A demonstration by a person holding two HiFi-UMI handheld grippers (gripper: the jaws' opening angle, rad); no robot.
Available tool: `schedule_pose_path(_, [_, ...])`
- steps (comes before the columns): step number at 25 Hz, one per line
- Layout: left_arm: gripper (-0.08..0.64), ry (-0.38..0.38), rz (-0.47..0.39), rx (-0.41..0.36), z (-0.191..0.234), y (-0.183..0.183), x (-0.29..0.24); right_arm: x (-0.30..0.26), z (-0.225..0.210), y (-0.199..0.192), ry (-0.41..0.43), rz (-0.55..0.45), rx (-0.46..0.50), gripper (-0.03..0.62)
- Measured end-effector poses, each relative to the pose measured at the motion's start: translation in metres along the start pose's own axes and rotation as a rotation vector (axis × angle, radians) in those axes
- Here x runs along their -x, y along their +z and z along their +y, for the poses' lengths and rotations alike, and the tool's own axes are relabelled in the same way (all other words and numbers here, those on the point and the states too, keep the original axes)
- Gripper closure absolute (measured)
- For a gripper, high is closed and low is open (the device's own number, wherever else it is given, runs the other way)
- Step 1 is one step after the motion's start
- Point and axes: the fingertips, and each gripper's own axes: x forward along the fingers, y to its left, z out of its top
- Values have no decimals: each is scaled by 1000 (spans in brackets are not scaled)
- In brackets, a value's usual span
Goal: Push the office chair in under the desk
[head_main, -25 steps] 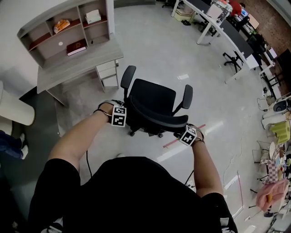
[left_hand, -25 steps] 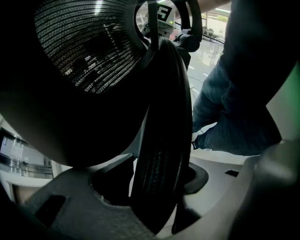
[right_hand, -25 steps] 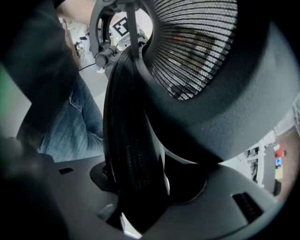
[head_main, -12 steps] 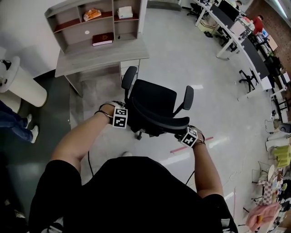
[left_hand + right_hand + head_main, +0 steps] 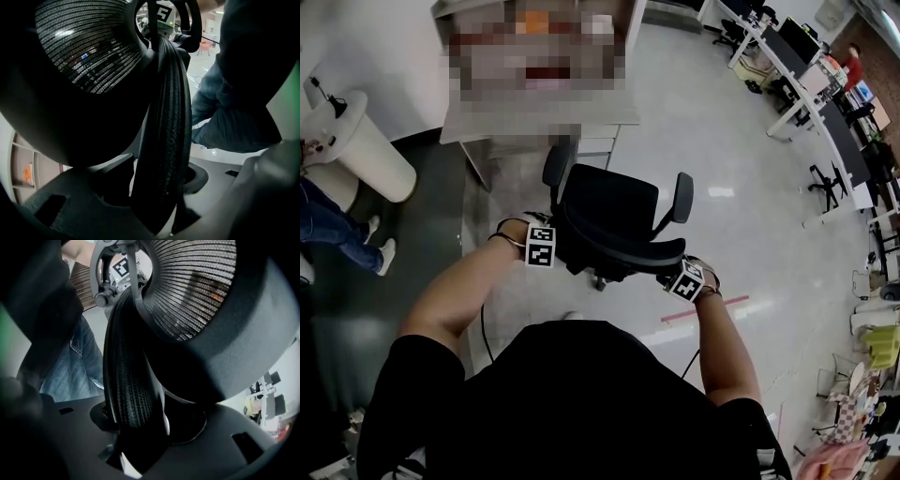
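Note:
A black office chair (image 5: pixel 614 202) with two armrests stands on the floor, its seat facing a grey desk (image 5: pixel 619 114) with a shelf unit on top, partly under a mosaic patch. The left armrest (image 5: pixel 557 161) is near the desk's front edge. My left gripper (image 5: pixel 558 246) is shut on the left end of the backrest's top rim (image 5: pixel 619 255); my right gripper (image 5: pixel 670 272) is shut on its right end. In the left gripper view the black mesh rim (image 5: pixel 164 140) runs between the jaws of the left gripper (image 5: pixel 159 206). The right gripper (image 5: pixel 140 446) clamps the rim (image 5: pixel 129 380) likewise.
A white round stand (image 5: pixel 361 145) and a person's legs in jeans (image 5: pixel 337 220) are at the left. A drawer unit (image 5: pixel 598 150) sits under the desk's right side. A red tape line (image 5: pixel 703 309) marks the floor. Other desks and chairs (image 5: pixel 806 75) stand far right.
The chair, with both grippers on its backrest, has rolled toward the desk. The desk now lies closer to the chair's armrest and seat, and the view has swung round.

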Motion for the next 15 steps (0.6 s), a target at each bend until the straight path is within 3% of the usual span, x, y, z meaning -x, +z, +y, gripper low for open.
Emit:
schedule_pose_path(7, [325,18,20,75,-37,-44,18,-6,21,42,25,-18,75,365])
schedule_pose_path(15, [327,33,47,201,-86,-62,34,-8,32,65,52,-37,195,367])
